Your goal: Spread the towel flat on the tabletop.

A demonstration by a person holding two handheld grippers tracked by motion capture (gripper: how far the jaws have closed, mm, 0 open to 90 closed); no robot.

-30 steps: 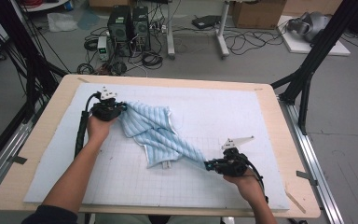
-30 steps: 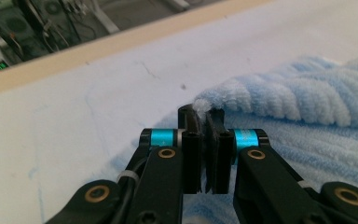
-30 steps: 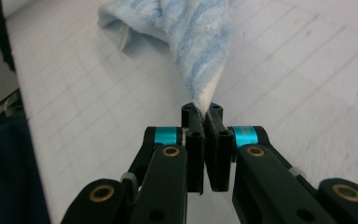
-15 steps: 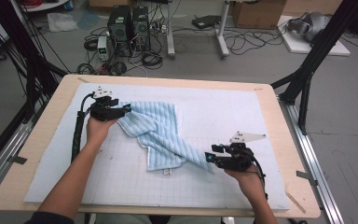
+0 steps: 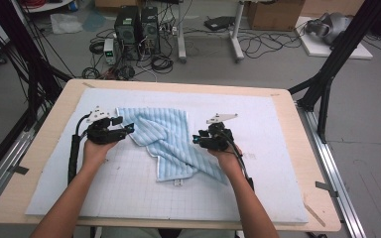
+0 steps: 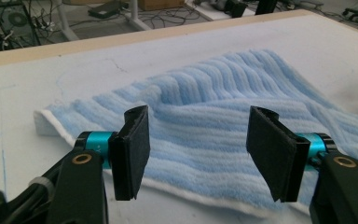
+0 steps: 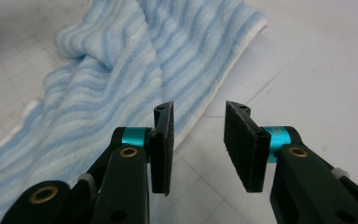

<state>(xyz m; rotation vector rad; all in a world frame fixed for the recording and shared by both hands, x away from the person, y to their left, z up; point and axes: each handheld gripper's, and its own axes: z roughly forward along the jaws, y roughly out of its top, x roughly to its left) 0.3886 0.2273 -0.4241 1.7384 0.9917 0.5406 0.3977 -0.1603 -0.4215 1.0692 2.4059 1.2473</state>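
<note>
- Striped blue towel (image 5: 171, 144) is seen lying rumpled at centre of the high view, on the pale gridded mat (image 5: 278, 163) that covers the wooden table (image 5: 322, 198). It is folded loosely over itself, one end trailing toward lower centre of the frame, the other spread flat toward upper left.
- Left gripper (image 5: 129, 130) is held at centre left of the high view, tips just at the towel's left edge. In the left gripper view the jaws are spread wide and nothing is pinched; the white-hemmed edge of the towel (image 6: 205, 140) lies beyond and below the pads (image 6: 133, 149). The jaws have just been opened, with no cloth between them.
- Right gripper (image 5: 196, 140) is held right of centre, at the towel's right border. In the right gripper view the jaws stand parted with a moderate gap, and have just been closing somewhat; nothing is between them. The towel's hem (image 7: 214, 79) runs just above the left pad (image 7: 163, 140), bare mat under the right one.
- Judgement: both grips appear released, so the cloth rests by its own weight. The grippers are likely placed at opposite edges so fresh corners or hems can be taken for flattening or folding.
- Risk noted: the bunched middle layer could be caught along with the hem.
</note>
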